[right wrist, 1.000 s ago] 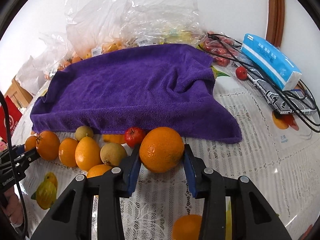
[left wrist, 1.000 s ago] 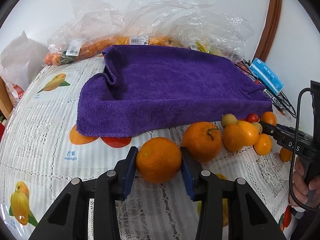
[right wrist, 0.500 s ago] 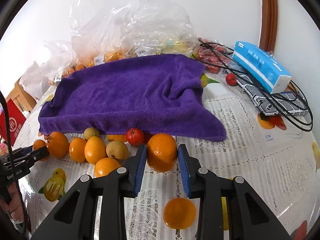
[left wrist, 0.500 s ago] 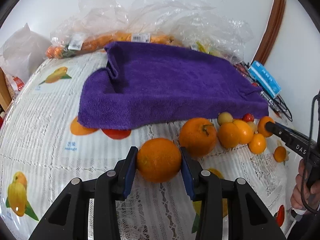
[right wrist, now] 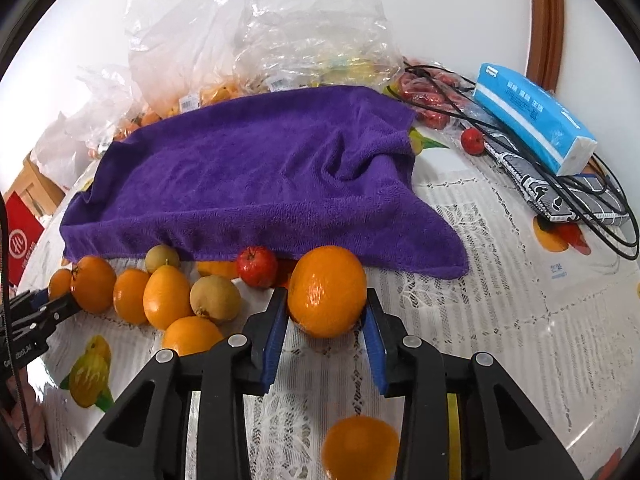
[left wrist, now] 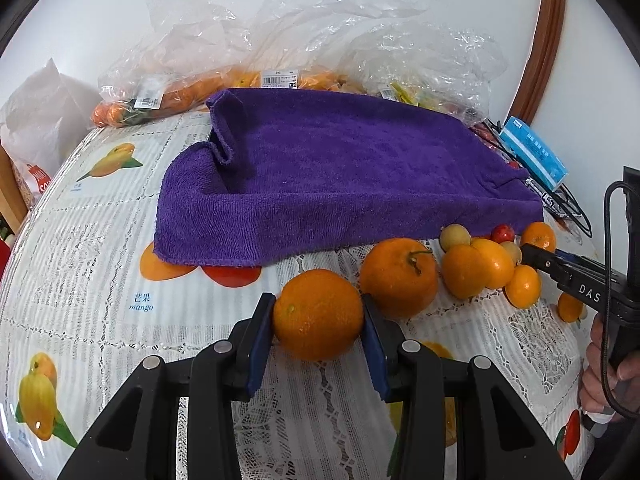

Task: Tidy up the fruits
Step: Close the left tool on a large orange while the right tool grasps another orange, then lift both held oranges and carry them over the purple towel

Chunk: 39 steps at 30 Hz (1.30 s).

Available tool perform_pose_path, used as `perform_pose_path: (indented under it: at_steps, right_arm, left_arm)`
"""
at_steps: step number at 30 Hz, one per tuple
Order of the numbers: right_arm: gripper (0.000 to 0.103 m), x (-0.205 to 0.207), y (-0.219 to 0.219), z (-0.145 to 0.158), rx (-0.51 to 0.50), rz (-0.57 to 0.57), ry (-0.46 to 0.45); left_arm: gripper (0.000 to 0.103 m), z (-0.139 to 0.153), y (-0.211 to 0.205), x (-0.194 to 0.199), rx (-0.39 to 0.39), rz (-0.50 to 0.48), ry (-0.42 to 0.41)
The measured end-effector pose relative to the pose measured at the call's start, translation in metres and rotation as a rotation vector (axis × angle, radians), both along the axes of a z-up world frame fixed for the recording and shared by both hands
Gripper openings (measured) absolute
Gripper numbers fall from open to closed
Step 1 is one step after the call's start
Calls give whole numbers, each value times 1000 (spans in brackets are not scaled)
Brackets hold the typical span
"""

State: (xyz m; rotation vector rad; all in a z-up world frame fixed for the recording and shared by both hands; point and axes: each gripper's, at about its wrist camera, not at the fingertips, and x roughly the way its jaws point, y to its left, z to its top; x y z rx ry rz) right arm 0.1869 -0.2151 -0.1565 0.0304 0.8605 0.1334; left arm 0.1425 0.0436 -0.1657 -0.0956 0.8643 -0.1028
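Note:
My left gripper (left wrist: 319,330) is shut on an orange (left wrist: 319,314), held just above the tablecloth in front of a purple towel (left wrist: 328,176). My right gripper (right wrist: 326,322) is shut on another orange (right wrist: 327,291) near the towel's front edge (right wrist: 260,236). A row of loose fruit lies along that edge: a stemmed orange (left wrist: 399,277), small oranges (right wrist: 166,297), a brownish fruit (right wrist: 215,299) and a small red apple (right wrist: 256,267). A small orange (right wrist: 360,446) lies below the right gripper.
Clear plastic bags of fruit (left wrist: 224,84) stand behind the towel against the wall. A blue tissue pack (right wrist: 532,118), black cables (right wrist: 592,204) and a red fruit (right wrist: 472,141) lie at the right. The fruit-printed lace tablecloth (left wrist: 92,264) covers the table.
Both grippers, each still holding its orange, drew back and up half a second ago, then came closer to the towel edge again.

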Motion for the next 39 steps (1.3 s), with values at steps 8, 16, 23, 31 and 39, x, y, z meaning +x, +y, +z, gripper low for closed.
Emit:
perform_pose_path:
  at_steps: [8, 16, 23, 31, 39]
  right_arm:
    - [36, -12, -4, 16, 8, -8, -52]
    - [36, -29, -3, 51, -5, -3, -129]
    - [36, -49, 1, 63, -23, 3, -154]
    - [36, -64, -4, 60, -28, -9, -132]
    - [36, -71, 1, 67, -26, -6, -151]
  left_arm:
    - [39, 7, 4, -7, -8, 12, -13]
    - [34, 23, 7, -18, -15, 17, -21]
    - [37, 16, 2, -17, 18, 34, -25]
    - [37, 5, 3, -15, 4, 48, 9]
    - [31, 20, 10, -29, -21, 43, -19]
